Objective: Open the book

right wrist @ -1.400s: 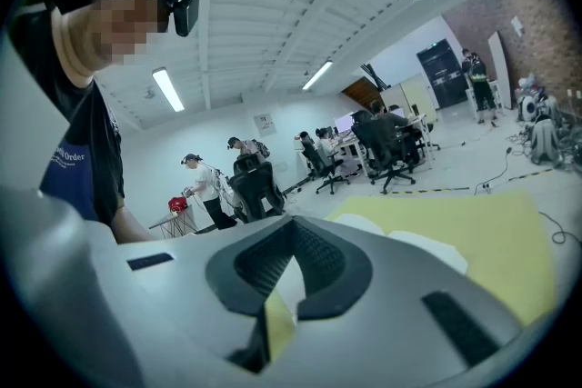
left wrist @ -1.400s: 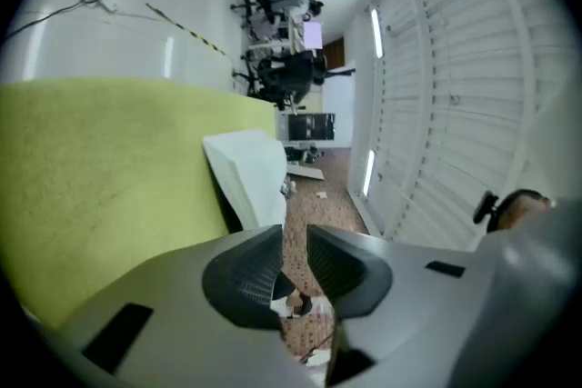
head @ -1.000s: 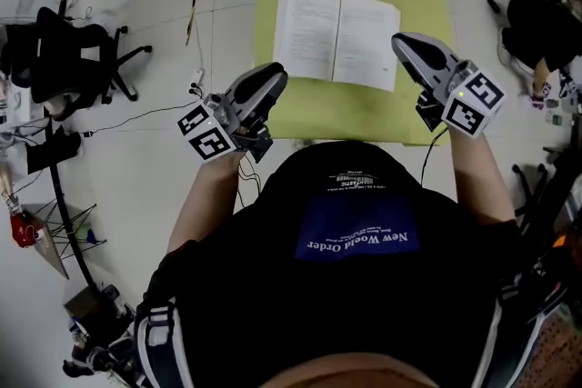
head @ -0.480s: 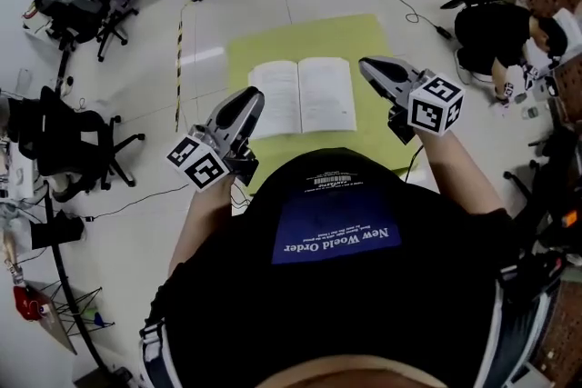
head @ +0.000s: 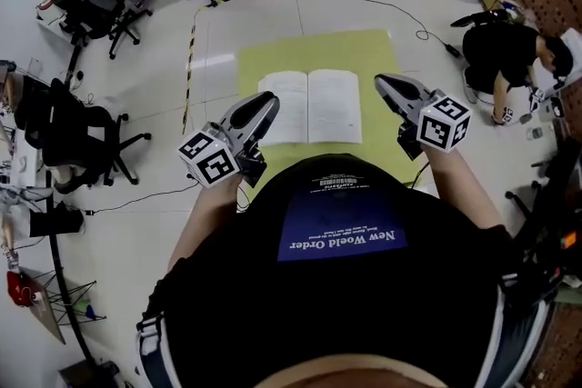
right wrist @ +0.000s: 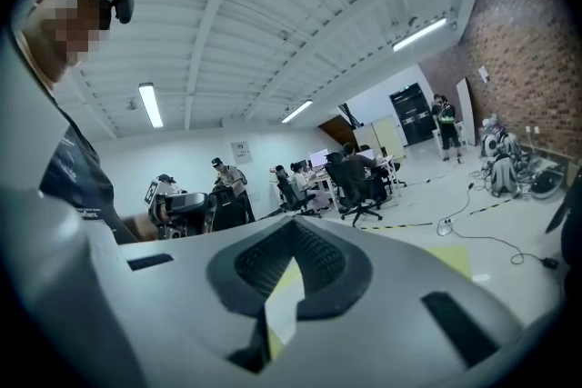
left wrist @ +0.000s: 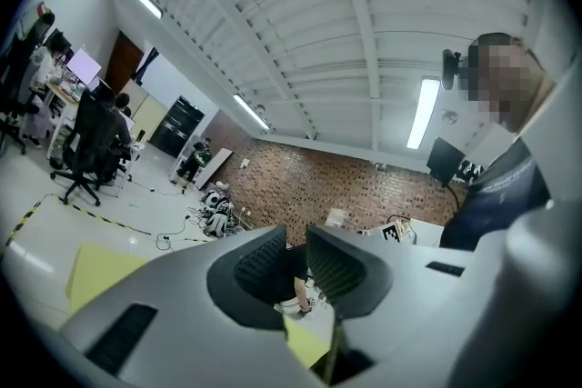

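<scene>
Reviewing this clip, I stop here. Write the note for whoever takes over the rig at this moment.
The left gripper has its fingers slightly apart with nothing between them. It is held up near the left of the book.
The right gripper has its fingers together and is empty. It is held up near the book's right.
The book lies open, pages up, on the yellow mat on the floor.
Done: the book is open.
Left: apparently nothing. Neither gripper touches the book.

Yellow-green mat (head: pixel 273 59), black office chairs (head: pixel 64 127), striped floor tape (head: pixel 190 68), brick wall (left wrist: pixel 318 182), crouching person (head: pixel 500 50)
</scene>
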Tool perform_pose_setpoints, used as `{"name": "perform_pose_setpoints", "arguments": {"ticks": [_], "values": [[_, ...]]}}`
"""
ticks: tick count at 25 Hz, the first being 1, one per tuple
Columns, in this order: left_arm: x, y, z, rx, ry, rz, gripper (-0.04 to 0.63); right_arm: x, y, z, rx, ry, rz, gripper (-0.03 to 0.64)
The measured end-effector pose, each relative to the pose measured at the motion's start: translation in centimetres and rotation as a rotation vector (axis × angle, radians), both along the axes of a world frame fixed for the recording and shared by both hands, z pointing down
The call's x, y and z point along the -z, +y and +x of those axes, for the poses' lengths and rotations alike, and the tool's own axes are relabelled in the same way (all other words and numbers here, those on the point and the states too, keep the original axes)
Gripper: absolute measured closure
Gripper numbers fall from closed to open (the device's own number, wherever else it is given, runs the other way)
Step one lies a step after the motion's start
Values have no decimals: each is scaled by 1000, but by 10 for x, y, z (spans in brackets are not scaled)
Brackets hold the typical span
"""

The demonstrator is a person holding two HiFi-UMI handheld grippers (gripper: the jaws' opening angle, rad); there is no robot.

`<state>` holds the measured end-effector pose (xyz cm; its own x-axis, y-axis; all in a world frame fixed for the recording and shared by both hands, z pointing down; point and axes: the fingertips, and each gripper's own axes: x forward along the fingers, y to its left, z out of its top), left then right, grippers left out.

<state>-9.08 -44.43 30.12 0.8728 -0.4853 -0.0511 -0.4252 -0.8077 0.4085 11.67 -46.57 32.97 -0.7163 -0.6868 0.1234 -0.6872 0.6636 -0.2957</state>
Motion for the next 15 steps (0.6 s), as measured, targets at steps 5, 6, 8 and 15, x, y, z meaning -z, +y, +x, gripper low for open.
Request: {"name": "perform_pose_setpoints", "arguments": {"ticks": [5, 6, 8, 15], "values": [[-1, 1, 1, 8, 4, -28, 525, 3, 0, -8, 36, 24, 14, 632], [-2, 1, 1, 6, 4, -29, 525, 3, 1, -10, 42, 26, 14, 630], [-3, 2, 1, 10, 8, -37, 525, 4, 1, -10, 50, 28, 15, 632], [-6, 2, -3, 22, 23, -52, 525, 5, 1, -13, 66, 39, 19, 632]]}}
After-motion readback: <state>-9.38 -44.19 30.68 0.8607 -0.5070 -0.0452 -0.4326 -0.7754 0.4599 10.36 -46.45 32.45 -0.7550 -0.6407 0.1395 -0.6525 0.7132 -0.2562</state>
